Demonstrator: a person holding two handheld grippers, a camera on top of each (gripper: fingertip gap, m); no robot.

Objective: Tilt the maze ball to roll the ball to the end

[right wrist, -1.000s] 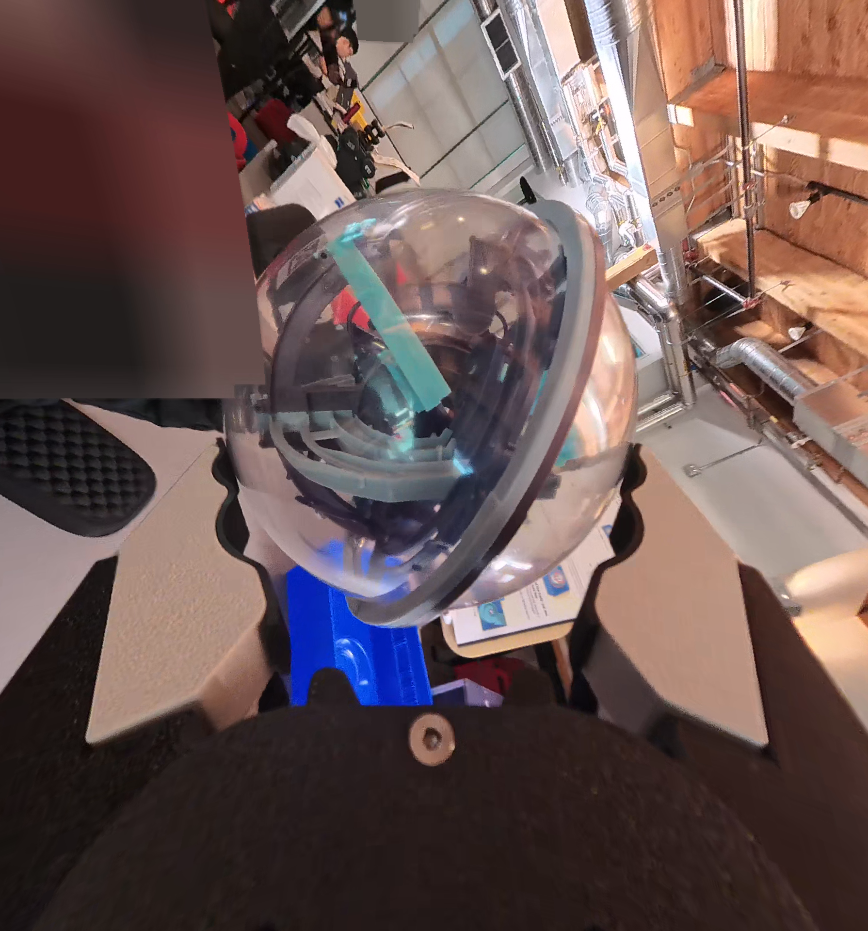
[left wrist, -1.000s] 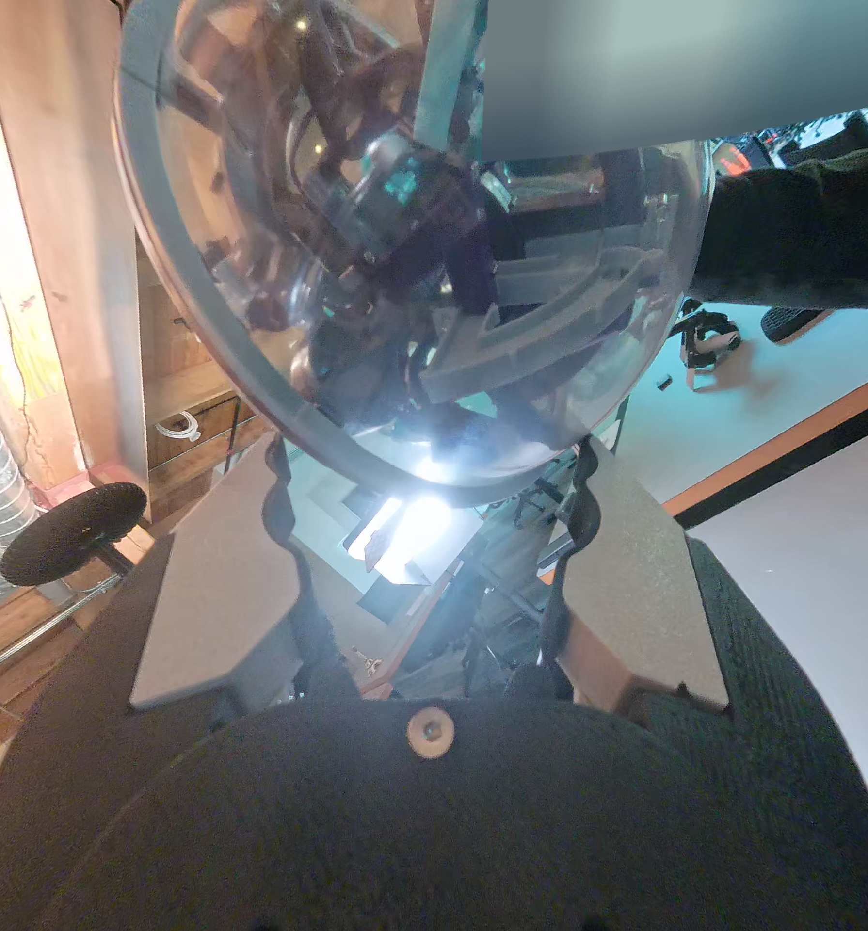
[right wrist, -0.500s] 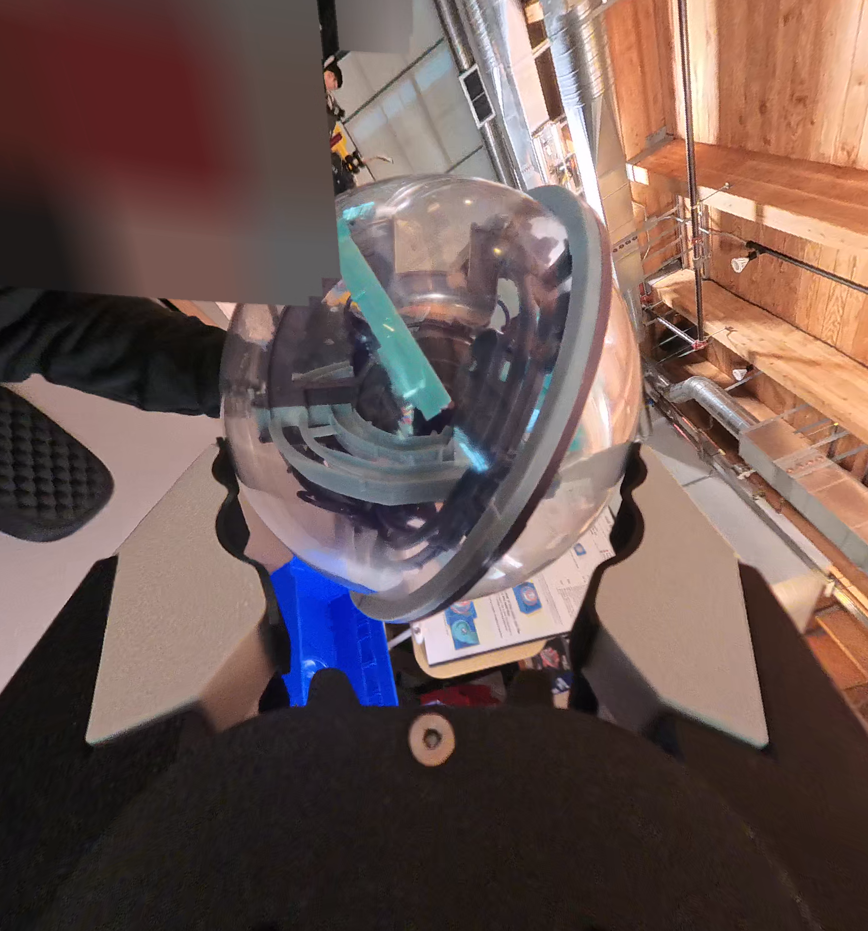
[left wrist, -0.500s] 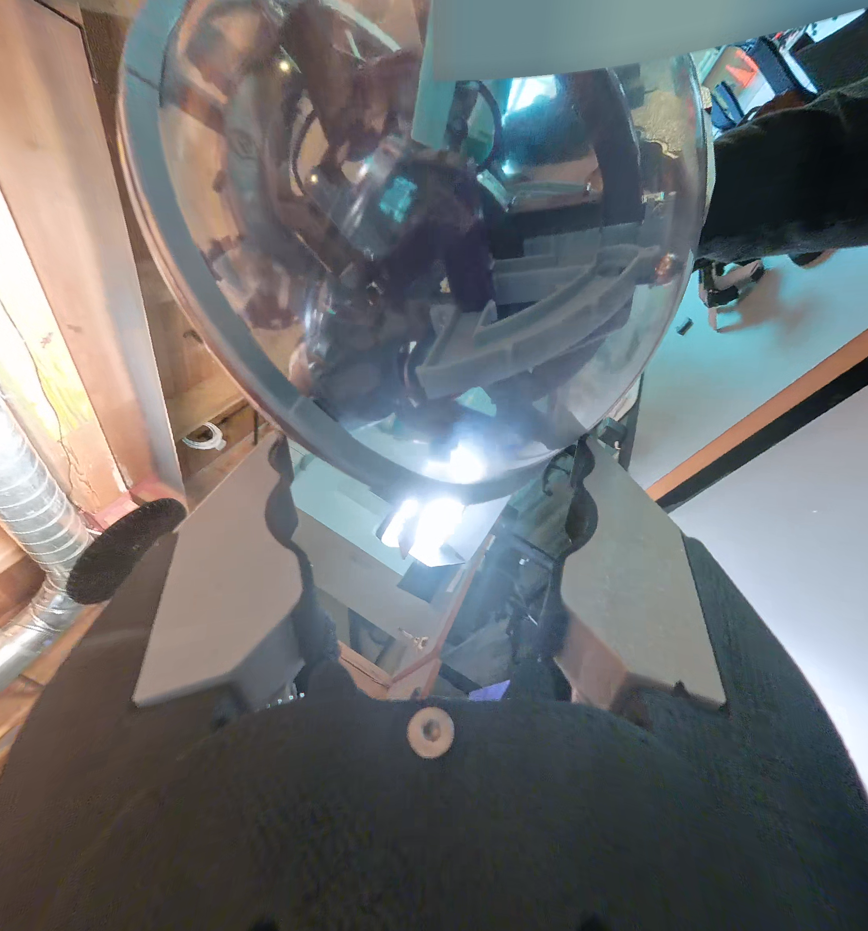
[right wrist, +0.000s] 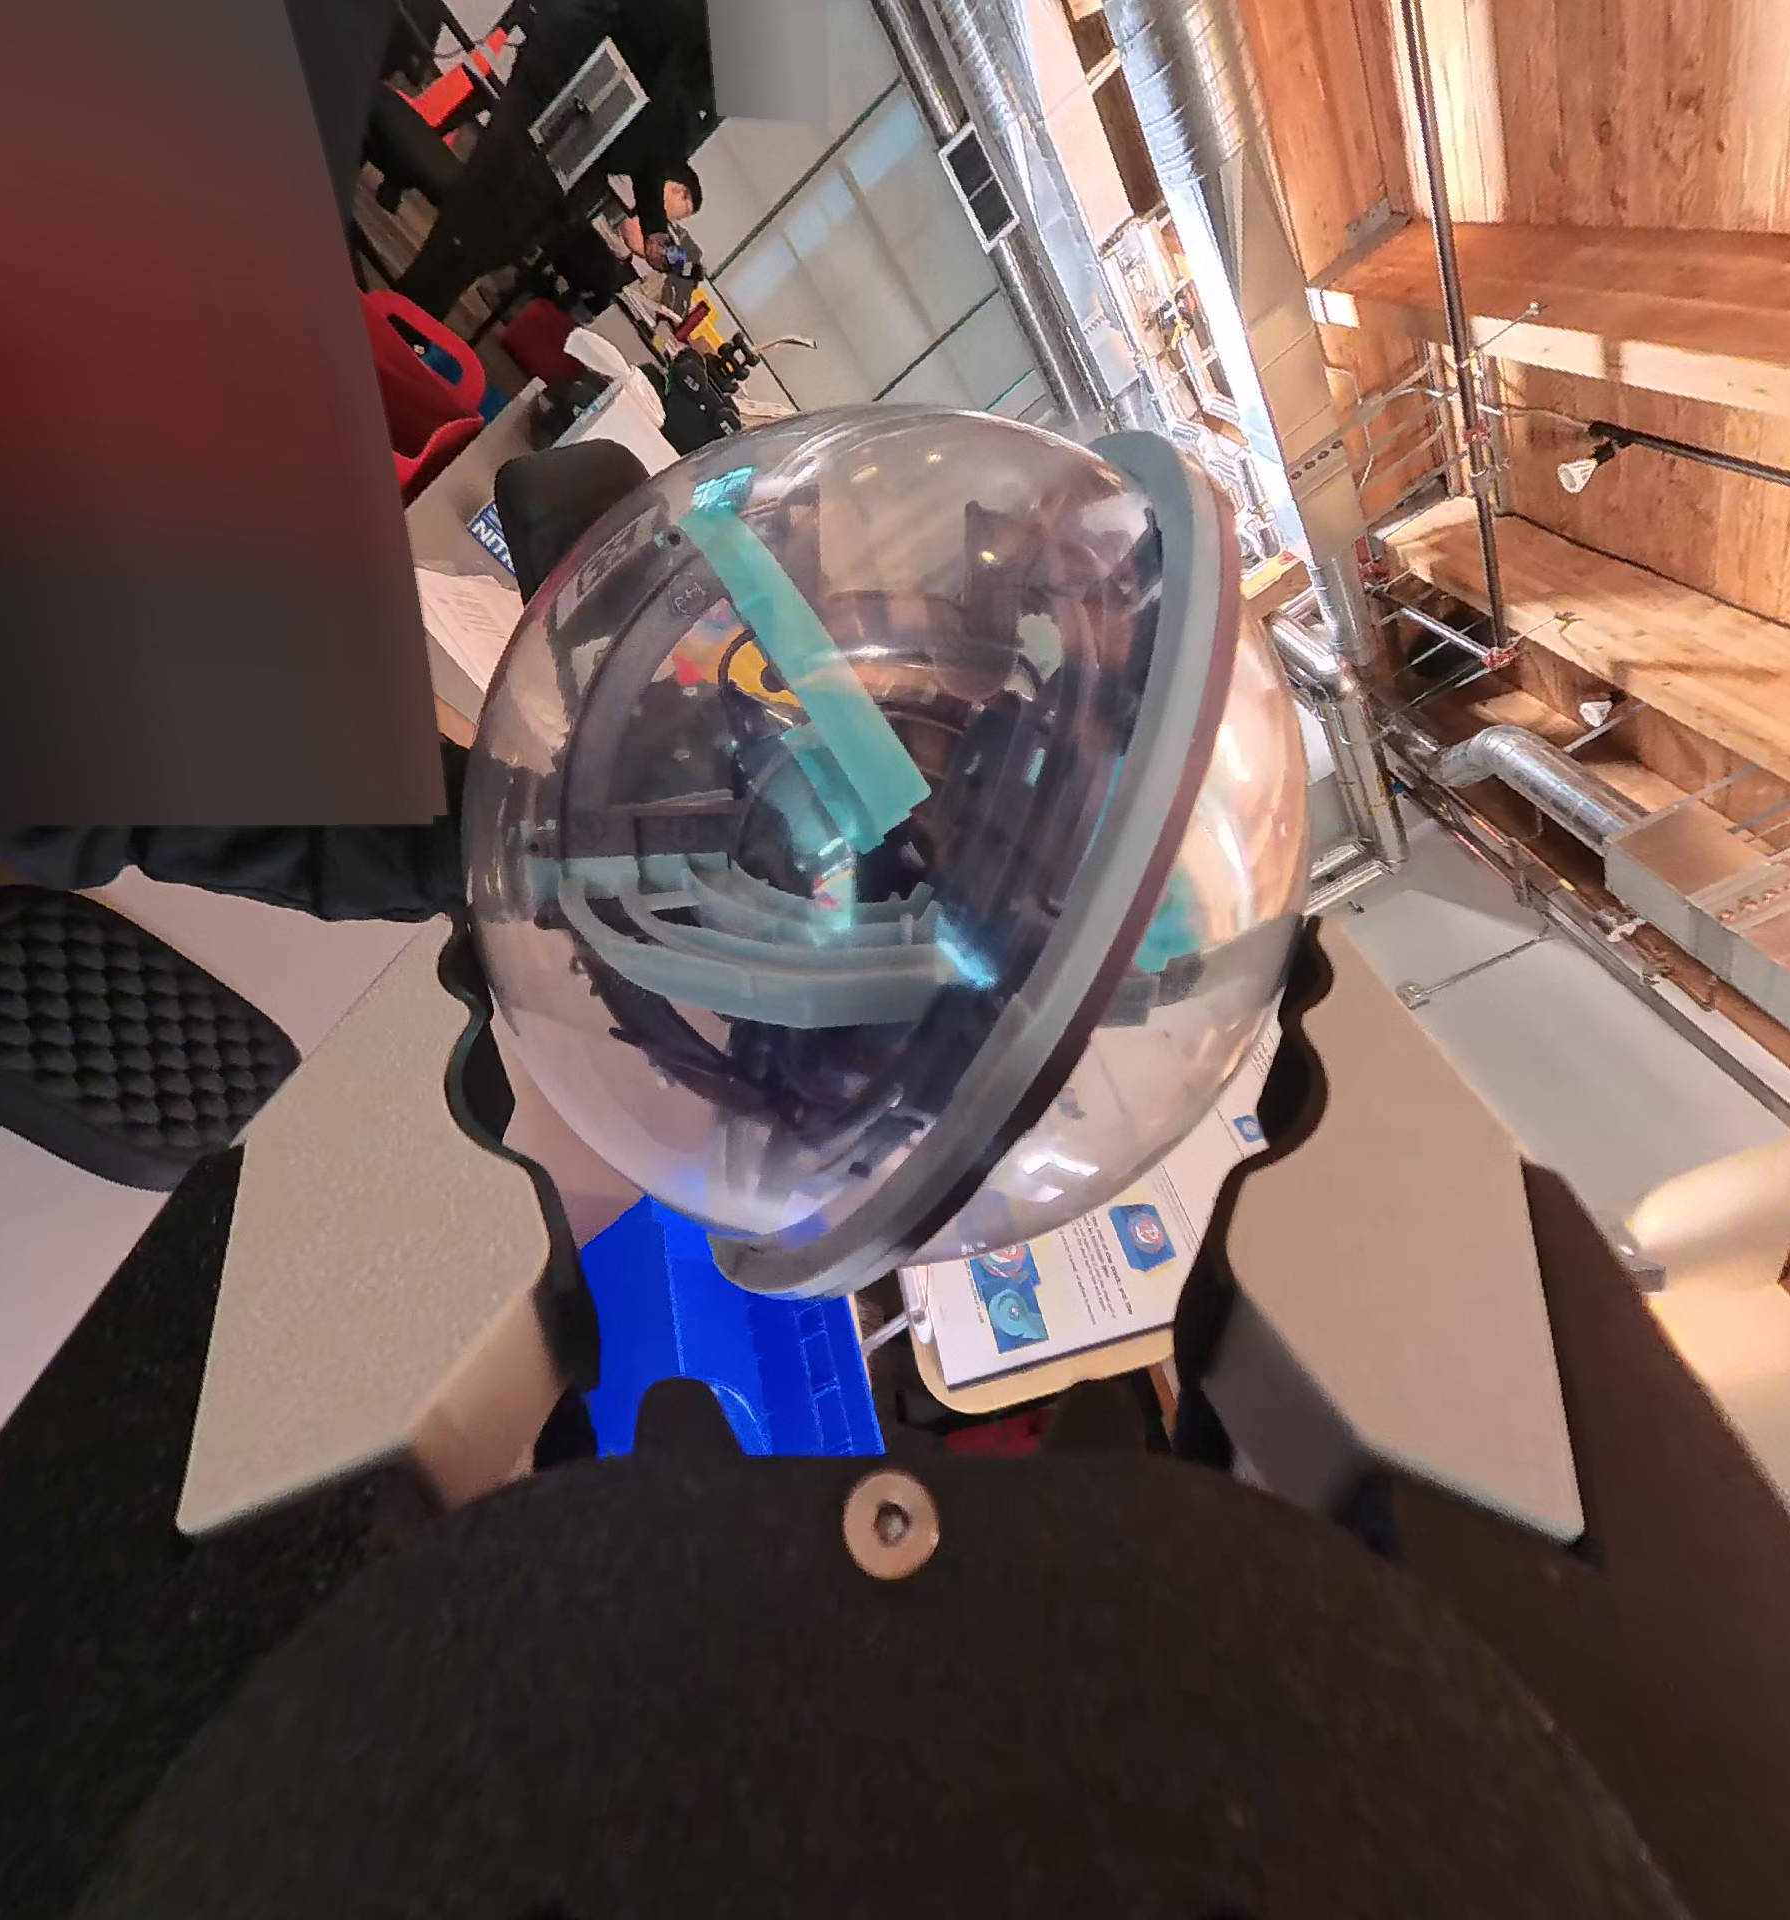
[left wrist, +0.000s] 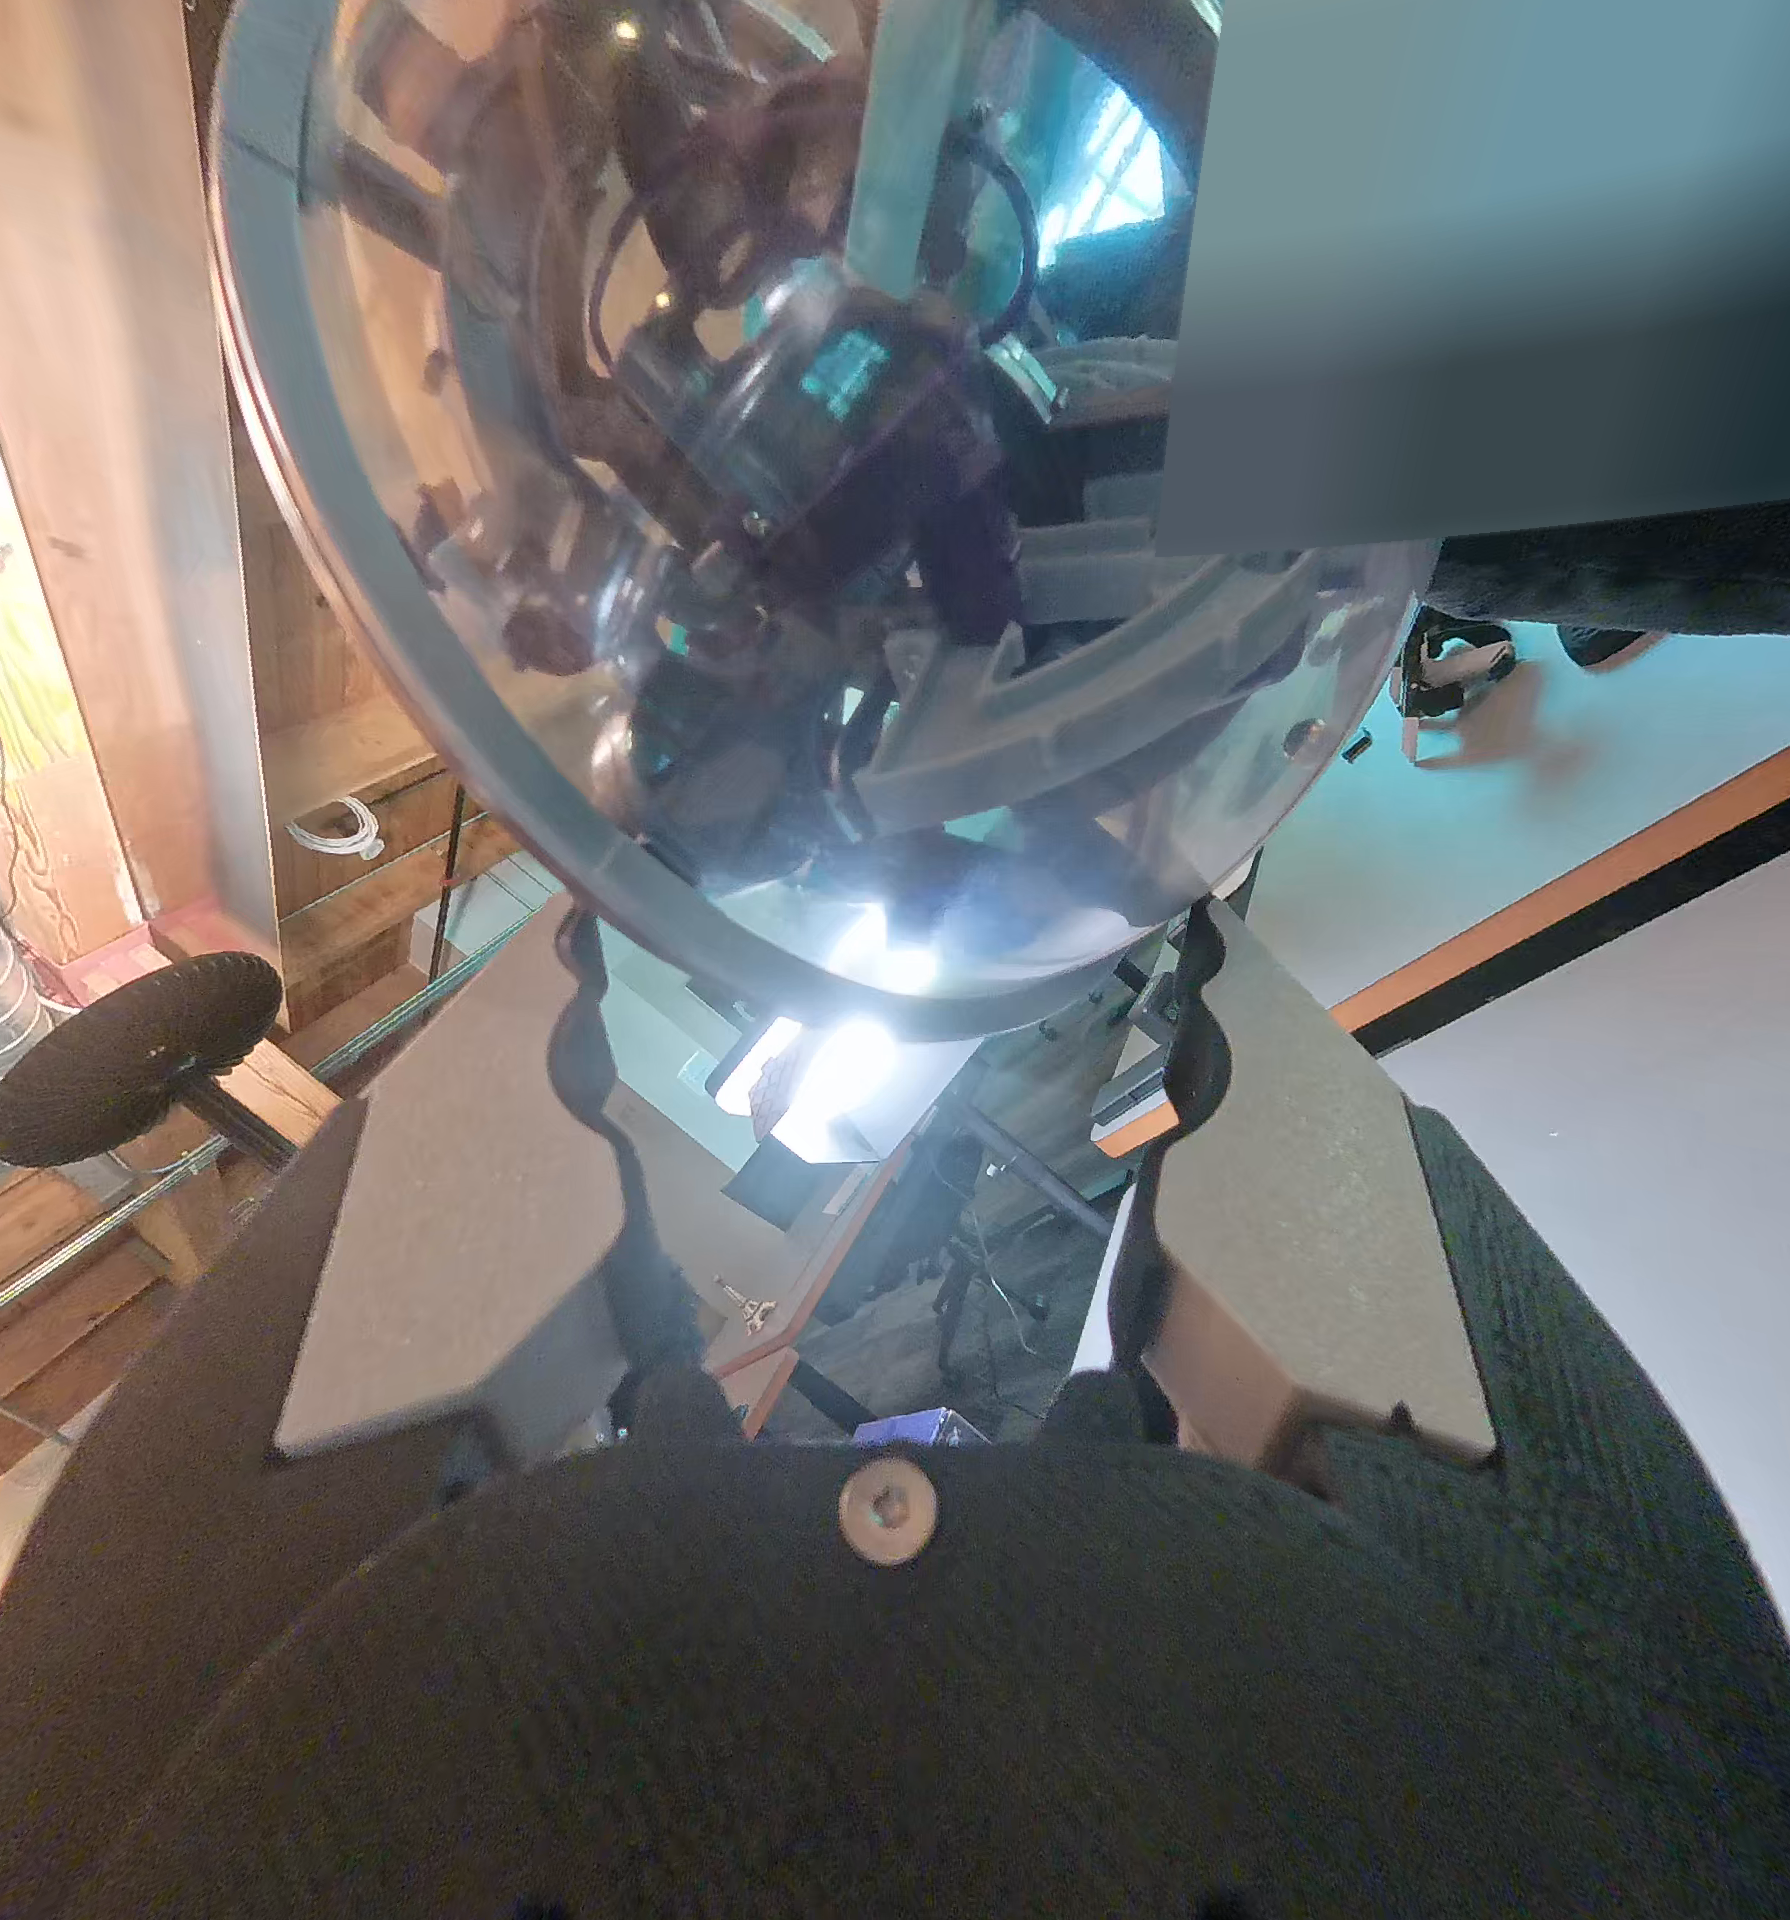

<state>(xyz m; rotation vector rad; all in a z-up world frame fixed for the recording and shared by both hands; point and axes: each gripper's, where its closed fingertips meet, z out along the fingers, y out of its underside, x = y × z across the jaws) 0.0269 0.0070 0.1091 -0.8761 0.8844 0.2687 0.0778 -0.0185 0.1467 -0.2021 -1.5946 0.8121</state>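
Between your right gripper's (right wrist: pixel 875 977) fingers the maze ball (right wrist: pixel 870 831) sits clamped, wide-spread pads pressed on either flank. Its grey seam band (right wrist: pixel 1130 831) has swung a touch more upright since a second ago, running from upper right to lower left. Your left gripper (left wrist: pixel 886 945) cups the sphere from beneath, fingertips (left wrist: pixel 579 935) against the shell. Both grippers aim upward, toward the wooden ceiling (right wrist: pixel 1649 135). The small ball inside isn't clear.
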